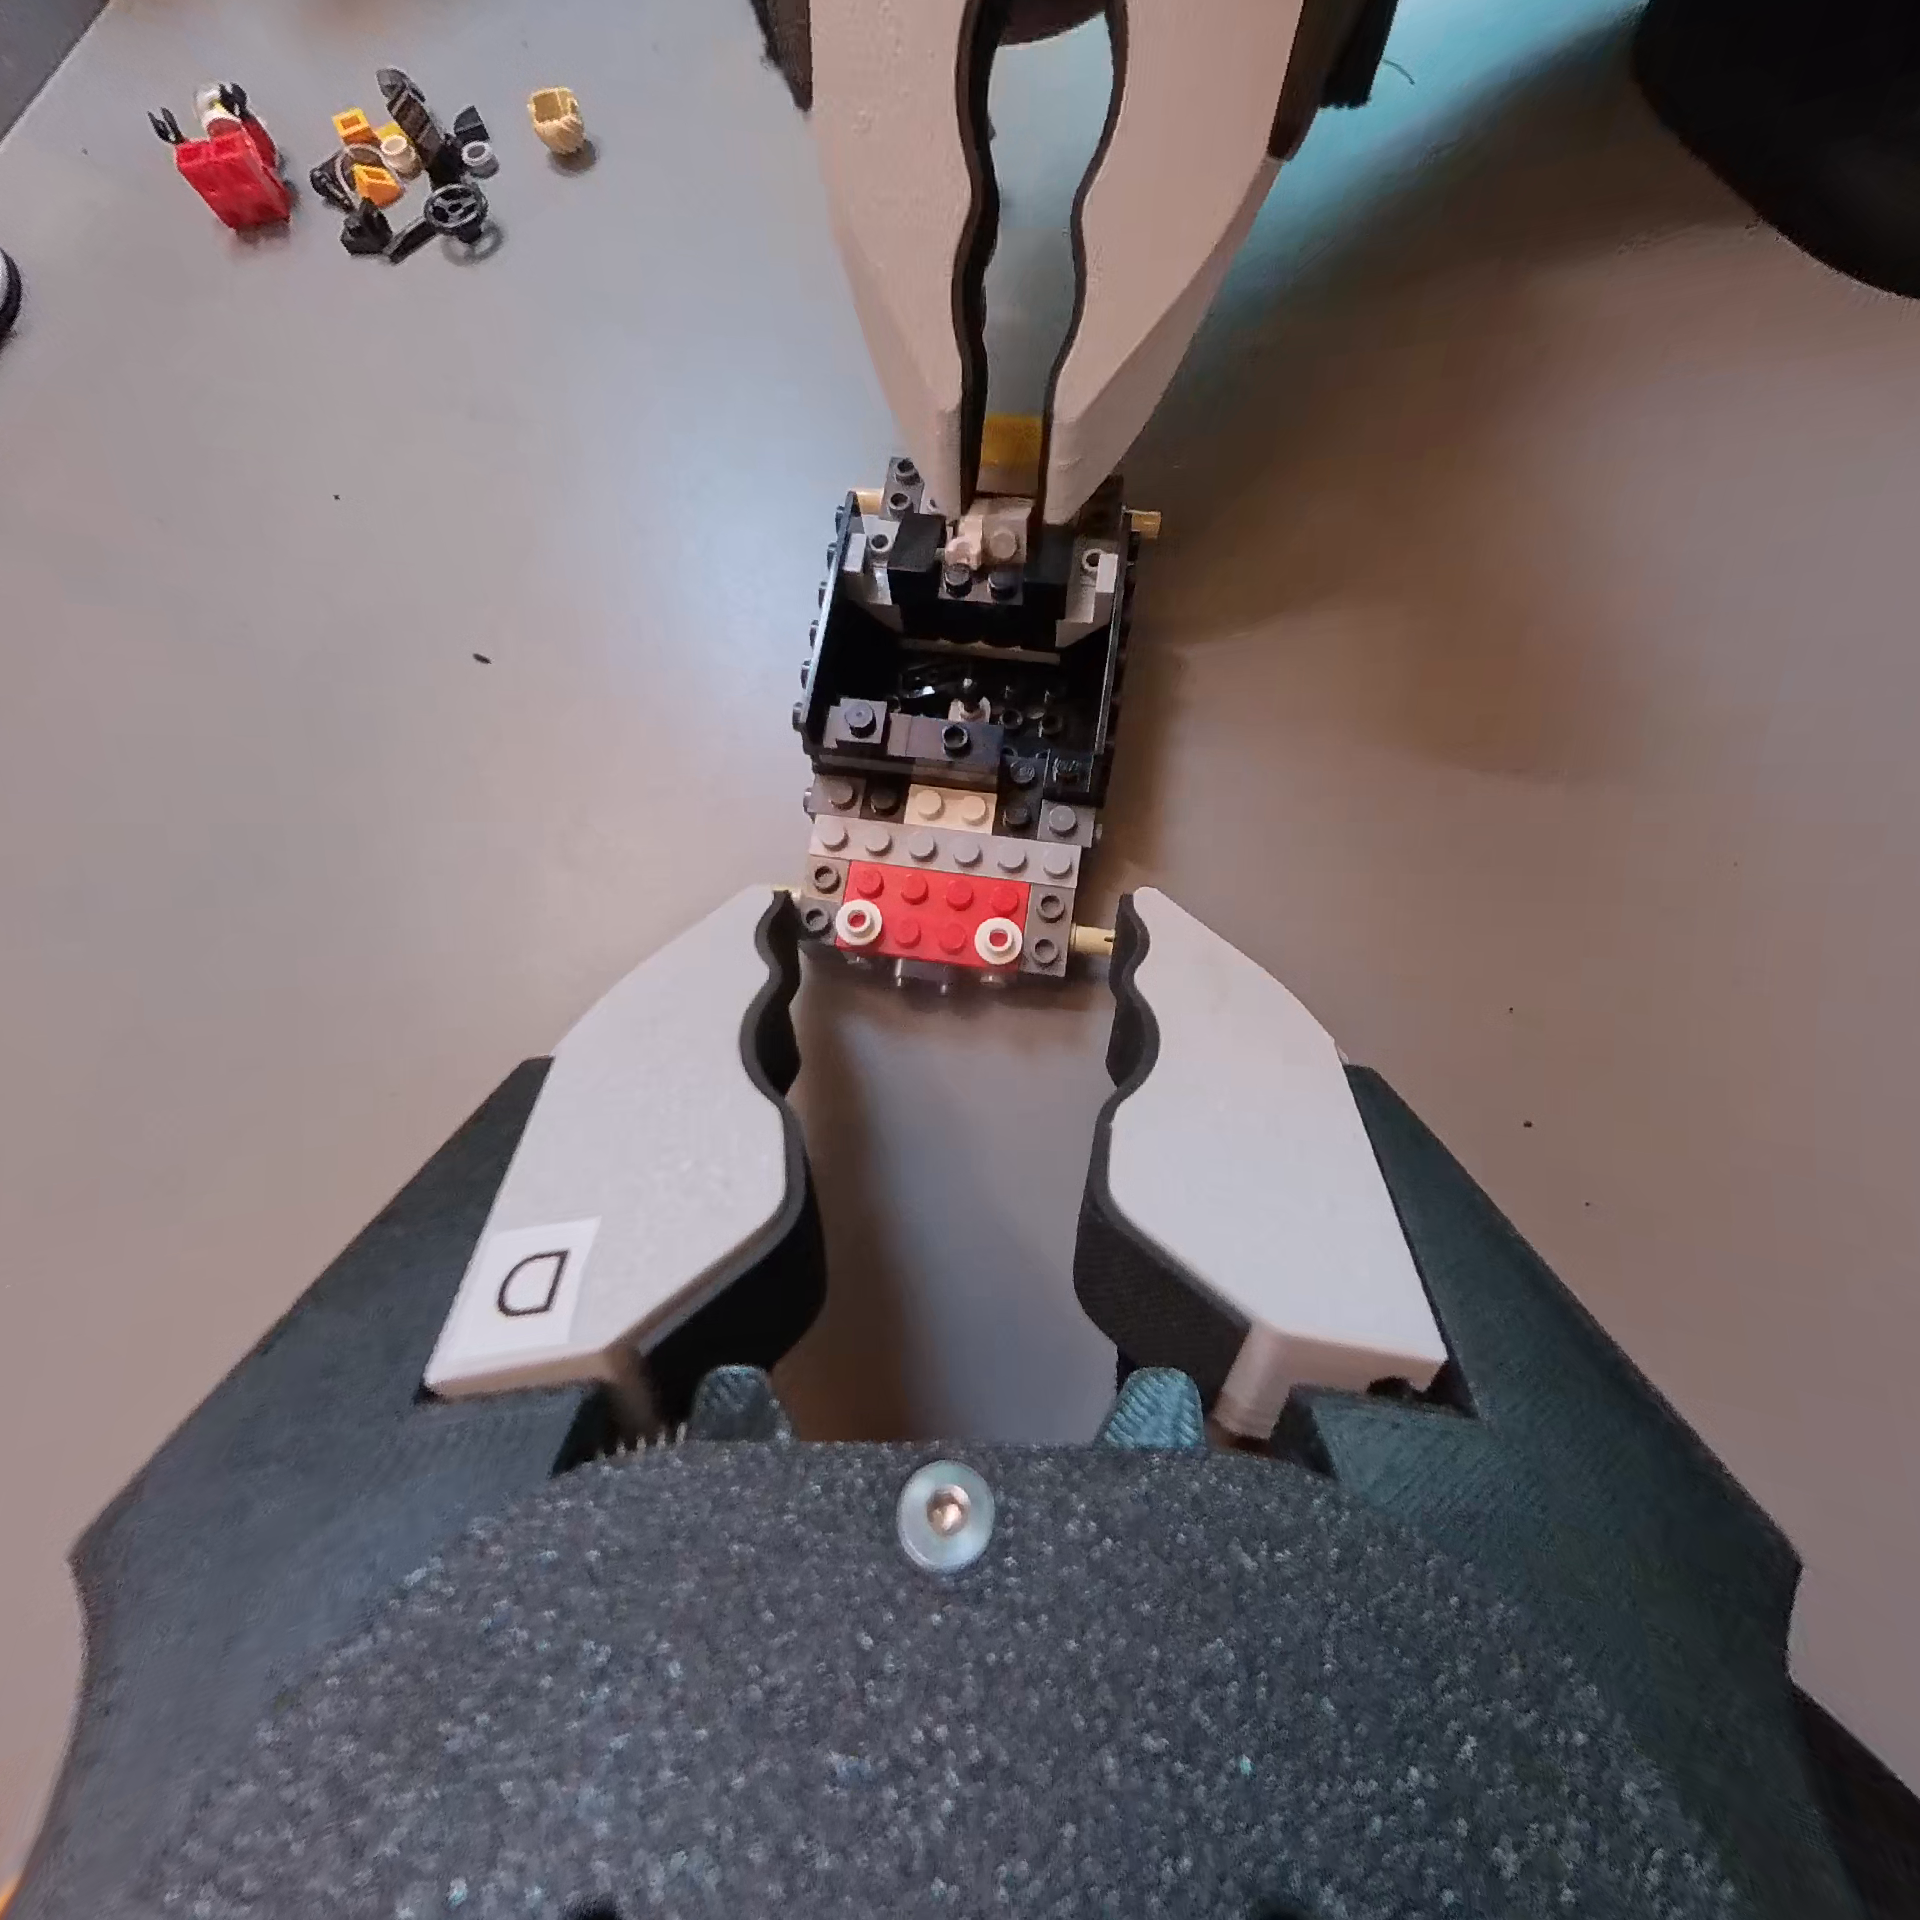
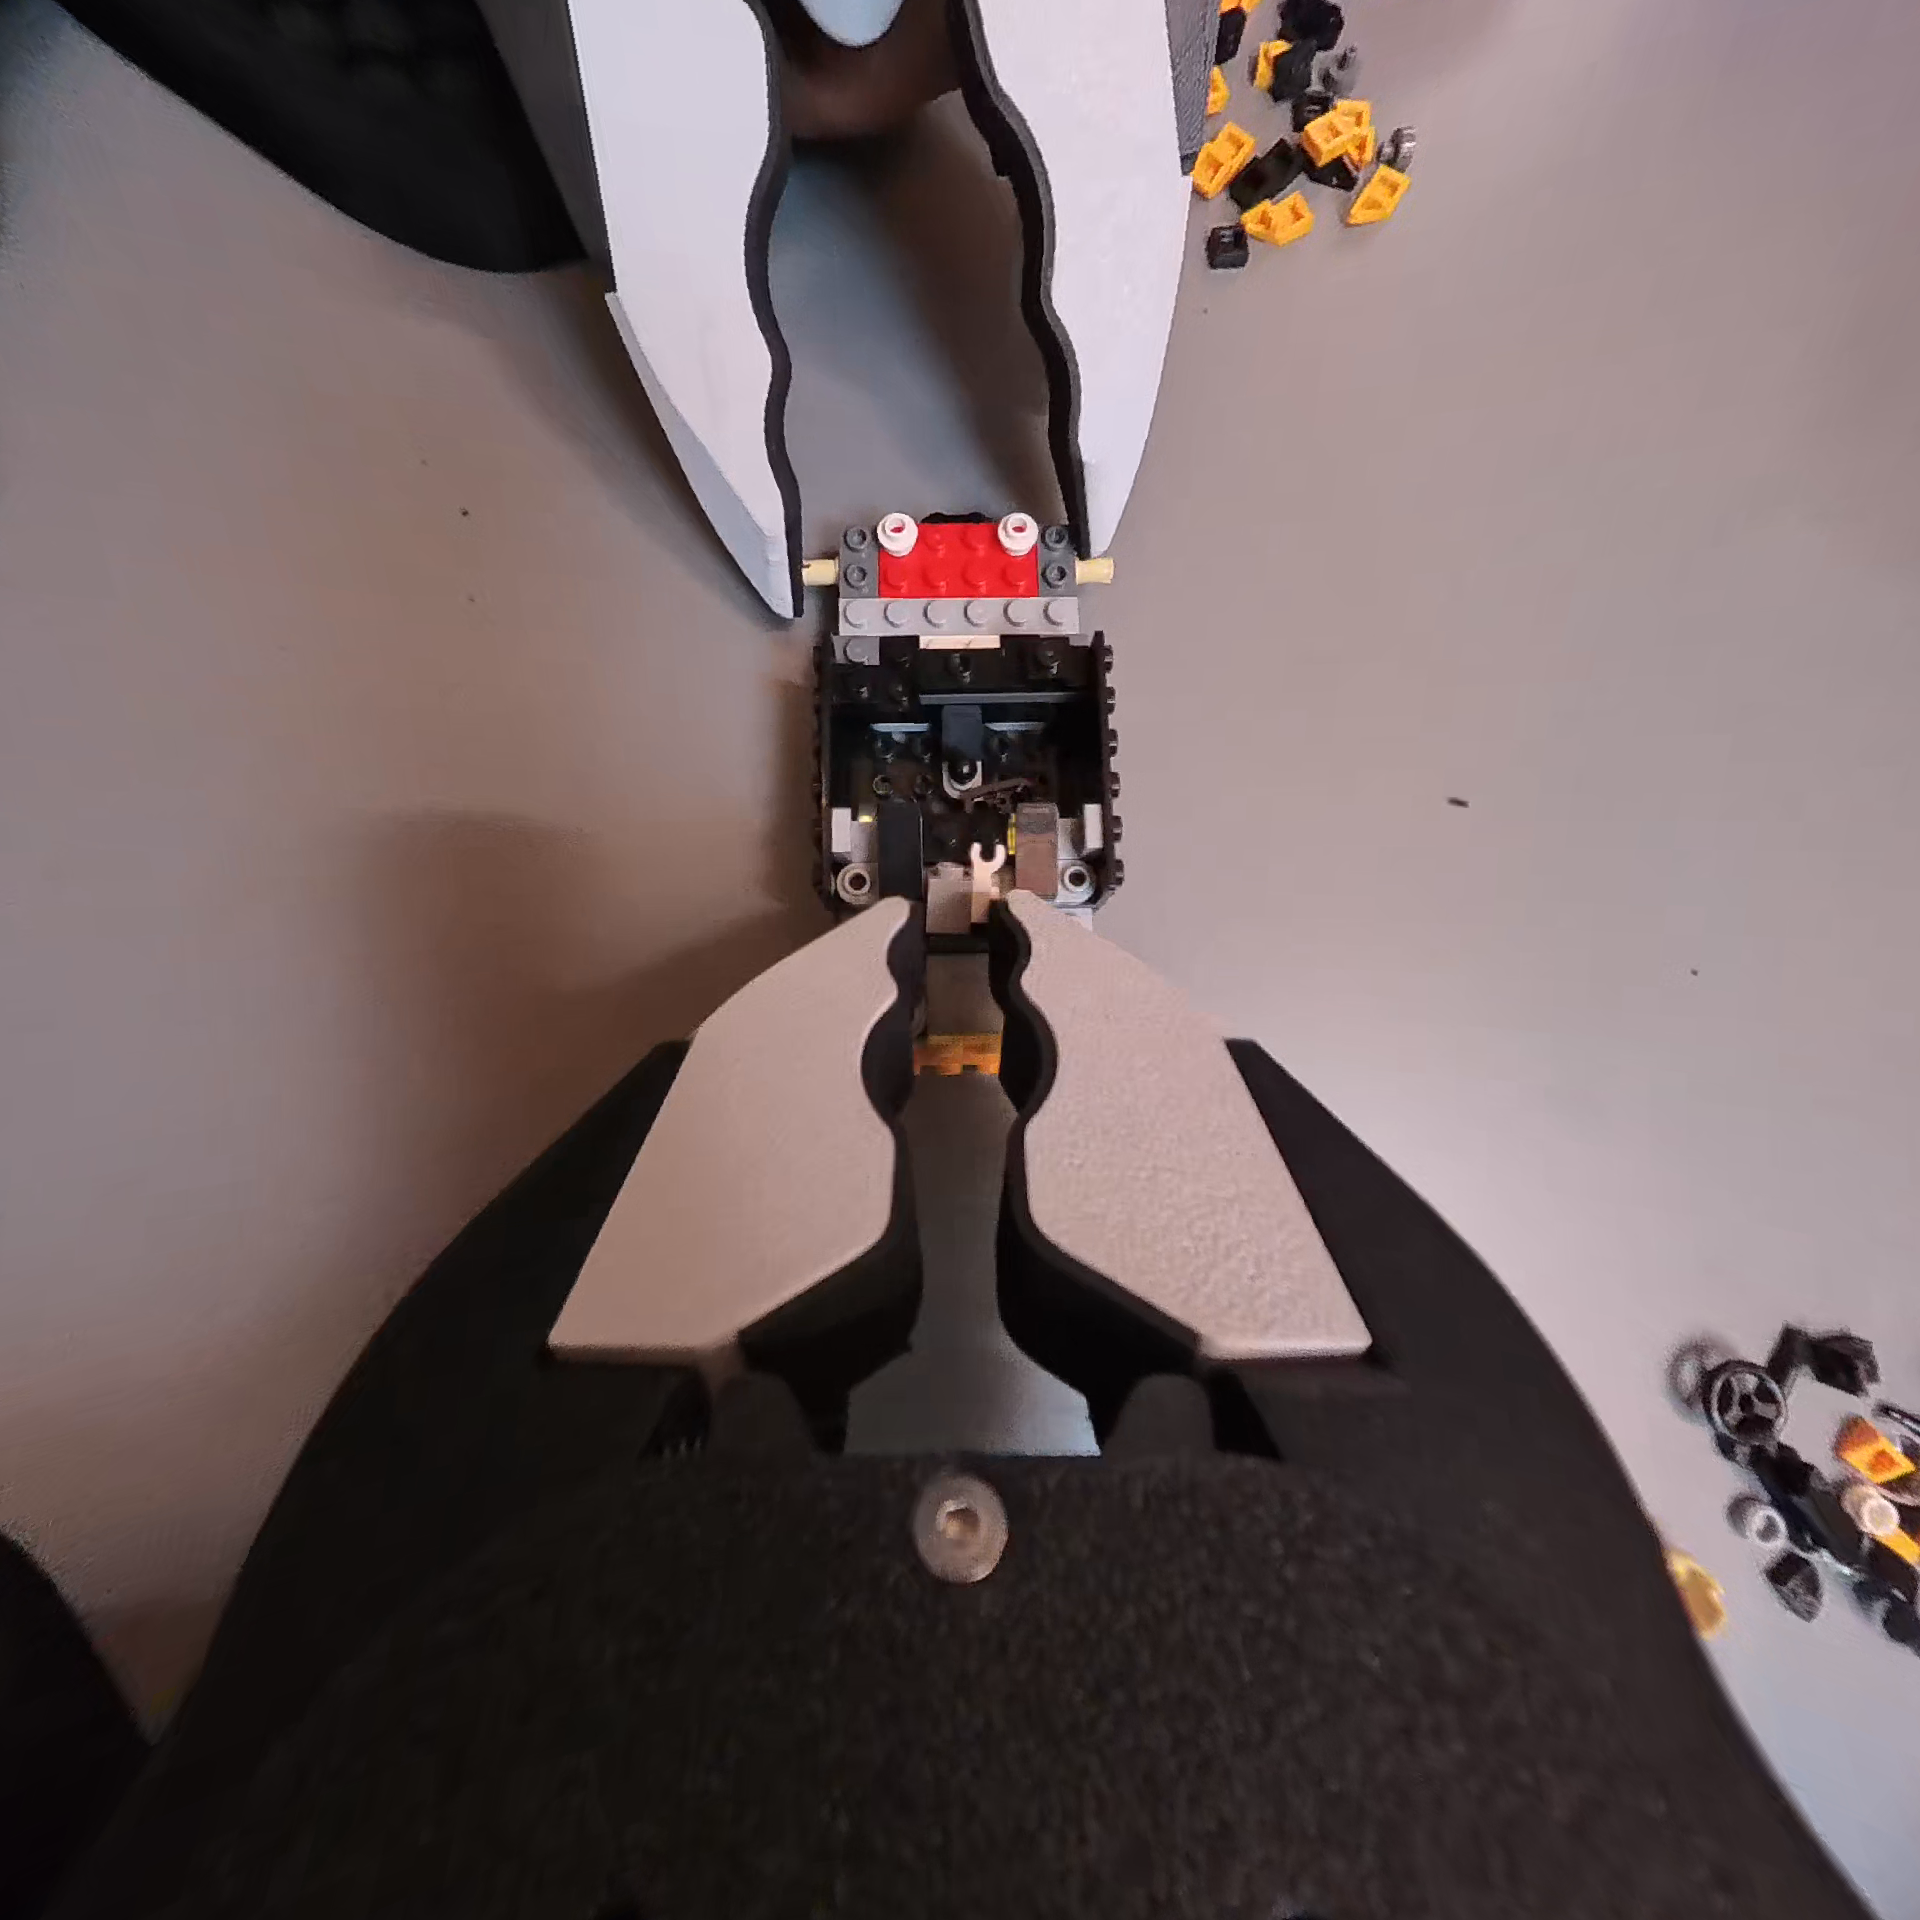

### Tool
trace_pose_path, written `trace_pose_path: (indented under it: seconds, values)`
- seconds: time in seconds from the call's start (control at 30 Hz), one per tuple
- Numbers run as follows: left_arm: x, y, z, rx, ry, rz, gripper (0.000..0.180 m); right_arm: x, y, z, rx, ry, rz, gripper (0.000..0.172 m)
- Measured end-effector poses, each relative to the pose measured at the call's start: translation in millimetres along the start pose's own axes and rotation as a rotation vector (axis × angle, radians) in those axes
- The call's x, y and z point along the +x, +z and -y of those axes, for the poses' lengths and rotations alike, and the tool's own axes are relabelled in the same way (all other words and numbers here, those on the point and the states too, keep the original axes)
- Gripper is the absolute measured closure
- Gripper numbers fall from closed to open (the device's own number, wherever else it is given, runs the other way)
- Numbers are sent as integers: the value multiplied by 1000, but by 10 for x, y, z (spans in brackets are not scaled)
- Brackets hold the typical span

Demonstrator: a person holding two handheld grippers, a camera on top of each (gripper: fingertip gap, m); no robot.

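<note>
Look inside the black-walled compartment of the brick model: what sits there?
Inside the compartment: dark studded plates and a small grey clip piece. Its near end is covered by the right gripper.

Opposed close wrist views, shared brick model (image 1: 961,748)

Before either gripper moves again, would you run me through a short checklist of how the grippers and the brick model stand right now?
1. Left gripper braces brick model at its tan axle pins: ok.
2. Model flat on the table: ok.
3. Right gripper closed on the small grey piece: cannot tell; the fingertips flank it narrowly.
4. Grippers apart from each other: ok.
5. Loose parts away from the model: ok.
</note>
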State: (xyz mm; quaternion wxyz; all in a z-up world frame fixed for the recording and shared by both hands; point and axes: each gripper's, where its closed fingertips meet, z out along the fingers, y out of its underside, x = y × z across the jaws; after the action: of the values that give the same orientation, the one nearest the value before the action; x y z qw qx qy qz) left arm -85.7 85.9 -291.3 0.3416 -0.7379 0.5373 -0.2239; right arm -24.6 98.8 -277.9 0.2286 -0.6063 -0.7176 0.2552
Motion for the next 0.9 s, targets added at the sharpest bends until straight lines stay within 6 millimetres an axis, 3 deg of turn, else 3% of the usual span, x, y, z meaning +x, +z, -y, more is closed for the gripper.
trace_pose_path:
  seconds: [0.17,0.27,0.4,0.5,0.6,0.67,0.73,0.8,0.9]
  values:
    - [2,-2,-4,0,-4,-3,124,4,-67,29,21,-24,-23,162]
    - [2,-7,-7,2,-2,-1,123,130,-332,-14,38,17,-84,161]
    - [2,-7,-5,3,-3,-3,124,325,-661,-476,-91,114,-202,161]
    - [1,-1,-1,8,-6,-2,123,377,-670,-806,-187,178,-250,156]
    - [1,-1,-1,12,-9,0,124,399,-673,-899,-211,197,-266,151]
    - [1,-2,0,14,-9,2,124,448,-735,-868,-192,201,-293,149]
    - [0,0,2,16,-9,1,124,486,-791,-716,-117,184,-326,149]
    - [-1,5,7,20,-7,3,124,441,-774,-406,21,159,-309,153]
    - [0,15,18,24,-3,1,124,270,-572,38,168,129,-207,155]
